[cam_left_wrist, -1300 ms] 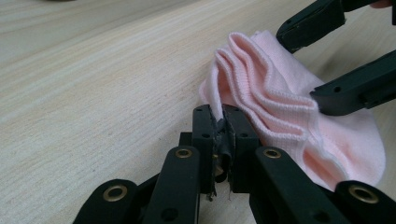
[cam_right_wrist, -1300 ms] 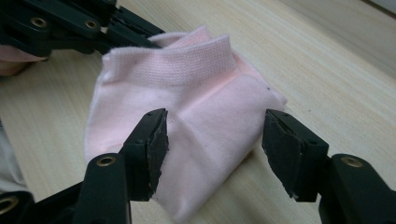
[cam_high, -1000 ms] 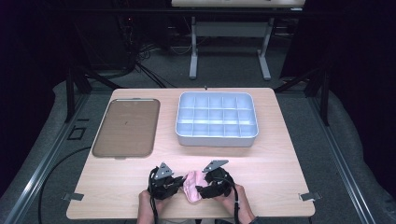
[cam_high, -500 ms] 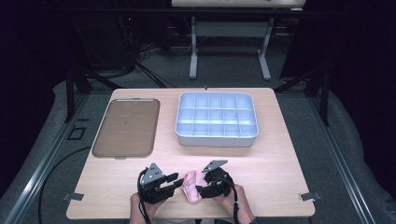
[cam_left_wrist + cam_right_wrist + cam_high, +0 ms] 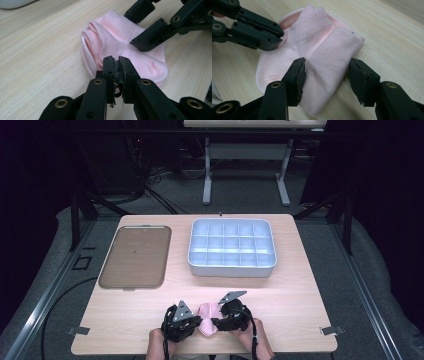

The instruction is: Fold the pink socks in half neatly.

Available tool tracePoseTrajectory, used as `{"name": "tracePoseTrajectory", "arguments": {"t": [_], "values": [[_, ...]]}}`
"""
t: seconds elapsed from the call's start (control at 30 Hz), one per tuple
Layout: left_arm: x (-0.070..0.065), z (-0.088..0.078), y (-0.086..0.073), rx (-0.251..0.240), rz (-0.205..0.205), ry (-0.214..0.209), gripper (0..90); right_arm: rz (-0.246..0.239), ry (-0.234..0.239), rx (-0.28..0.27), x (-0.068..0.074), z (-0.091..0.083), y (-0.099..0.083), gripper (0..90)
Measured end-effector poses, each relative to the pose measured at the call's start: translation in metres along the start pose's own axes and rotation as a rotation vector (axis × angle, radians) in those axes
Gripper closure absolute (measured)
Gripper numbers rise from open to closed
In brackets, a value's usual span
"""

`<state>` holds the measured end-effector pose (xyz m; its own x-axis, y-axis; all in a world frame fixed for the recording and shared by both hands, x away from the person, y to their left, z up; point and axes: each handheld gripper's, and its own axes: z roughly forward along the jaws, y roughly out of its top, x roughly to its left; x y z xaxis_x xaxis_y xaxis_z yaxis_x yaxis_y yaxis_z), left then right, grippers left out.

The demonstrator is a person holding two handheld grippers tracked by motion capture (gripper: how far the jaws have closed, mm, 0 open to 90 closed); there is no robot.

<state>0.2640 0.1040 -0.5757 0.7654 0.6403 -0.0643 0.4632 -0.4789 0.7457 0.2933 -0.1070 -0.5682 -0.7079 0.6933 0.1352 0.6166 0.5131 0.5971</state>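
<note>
In the high view the pink sock (image 5: 207,312) lies folded on the bench (image 5: 300,300) at the bottom centre of the frame, between the left gripper (image 5: 187,322) and the right gripper (image 5: 222,320), below the compartment tray (image 5: 232,268) and the brown flat tray (image 5: 135,255). In the left gripper view its fingers (image 5: 110,72), which have just been closing, stand pressed together at the sock's near edge, perhaps pinching a thin fold. In the right gripper view the fingers (image 5: 297,75), also just closing, straddle the sock's lower fold without pressing it; the sock looks light, soft and limp, so it is best pinched at an edge or cuff.
</note>
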Motion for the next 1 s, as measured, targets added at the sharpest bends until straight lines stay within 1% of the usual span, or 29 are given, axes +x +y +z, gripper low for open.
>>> {"name": "tracePoseTrajectory", "arguments": {"t": [0.03,0.07,0.1,0.17,0.2,0.27,0.3,0.33,0.37,0.4,0.47,0.5,0.57,0.6,0.63,0.67,0.73,0.77,0.8,0.9,0.93,0.97,1.0], "values": [[0.001,0.000,-0.001,-0.004,-0.010,-0.002,84.4,0.008,0.009,0.001,0.000,0.000,0.000,48.8],[0.002,0.001,-0.001,-0.005,-0.007,-0.003,84.5,0.017,0.021,0.002,-0.001,-0.001,0.000,49.9],[0.002,0.001,-0.002,-0.009,-0.017,-0.005,84.6,0.023,0.025,0.001,-0.002,-0.001,-0.001,50.7],[0.004,0.002,-0.002,-0.012,-0.013,-0.008,85.0,0.045,0.062,-0.001,-0.005,-0.003,-0.002,53.9],[0.005,0.002,-0.003,-0.016,-0.021,-0.010,85.2,0.050,0.072,-0.008,-0.006,-0.003,-0.003,56.5],[0.006,0.003,-0.003,-0.020,-0.017,-0.013,85.8,0.054,0.092,-0.005,-0.010,-0.004,-0.004,61.5],[0.006,0.003,-0.003,-0.021,-0.016,-0.012,86.1,0.072,0.103,-0.012,-0.010,-0.004,-0.005,65.0],[0.006,0.003,-0.003,-0.023,-0.015,-0.011,86.3,0.068,0.109,-0.004,-0.012,-0.004,-0.006,68.5],[0.006,0.004,-0.003,-0.025,-0.019,-0.011,86.5,0.079,0.129,-0.018,-0.012,-0.003,-0.007,71.0],[0.006,0.004,-0.003,-0.027,-0.015,-0.011,86.6,0.078,0.127,-0.018,-0.012,-0.004,-0.007,73.1],[0.006,0.005,-0.003,-0.033,-0.021,-0.010,86.9,0.082,0.125,-0.028,-0.011,-0.005,-0.008,77.0],[0.006,0.005,-0.003,-0.031,-0.024,-0.013,86.9,0.076,0.113,-0.028,-0.011,-0.006,-0.008,78.1],[0.006,0.006,-0.003,-0.040,-0.031,-0.013,86.9,0.087,0.111,-0.043,-0.010,-0.008,-0.009,79.8],[0.007,0.007,-0.002,-0.040,-0.023,-0.013,86.9,0.082,0.106,-0.039,-0.010,-0.010,-0.009,80.2],[0.007,0.008,-0.002,-0.044,-0.023,-0.013,86.9,0.092,0.108,-0.047,-0.009,-0.011,-0.010,80.3],[0.006,0.009,-0.001,-0.046,-0.035,-0.023,86.9,0.091,0.109,-0.044,-0.010,-0.013,-0.010,80.3],[0.007,0.011,0.001,-0.043,-0.035,-0.039,86.9,0.106,0.107,-0.055,-0.010,-0.016,-0.012,80.3],[0.006,0.013,0.001,-0.050,-0.037,-0.041,86.9,0.103,0.107,-0.052,-0.012,-0.019,-0.012,80.4],[0.006,0.014,0.003,-0.045,-0.033,-0.043,86.9,0.112,0.109,-0.061,-0.012,-0.020,-0.013,80.3],[0.004,0.018,0.007,-0.040,-0.020,-0.051,86.9,0.122,0.097,-0.060,-0.014,-0.025,-0.015,80.2],[0.003,0.019,0.008,-0.039,-0.014,-0.046,86.9,0.121,0.090,-0.061,-0.015,-0.026,-0.015,80.2],[0.003,0.021,0.010,-0.040,-0.014,-0.052,86.9,0.123,0.087,-0.059,-0.016,-0.027,-0.015,80.2],[0.003,0.022,0.010,-0.043,-0.025,-0.057,86.9,0.126,0.091,-0.060,-0.017,-0.028,-0.016,80.2]]}}
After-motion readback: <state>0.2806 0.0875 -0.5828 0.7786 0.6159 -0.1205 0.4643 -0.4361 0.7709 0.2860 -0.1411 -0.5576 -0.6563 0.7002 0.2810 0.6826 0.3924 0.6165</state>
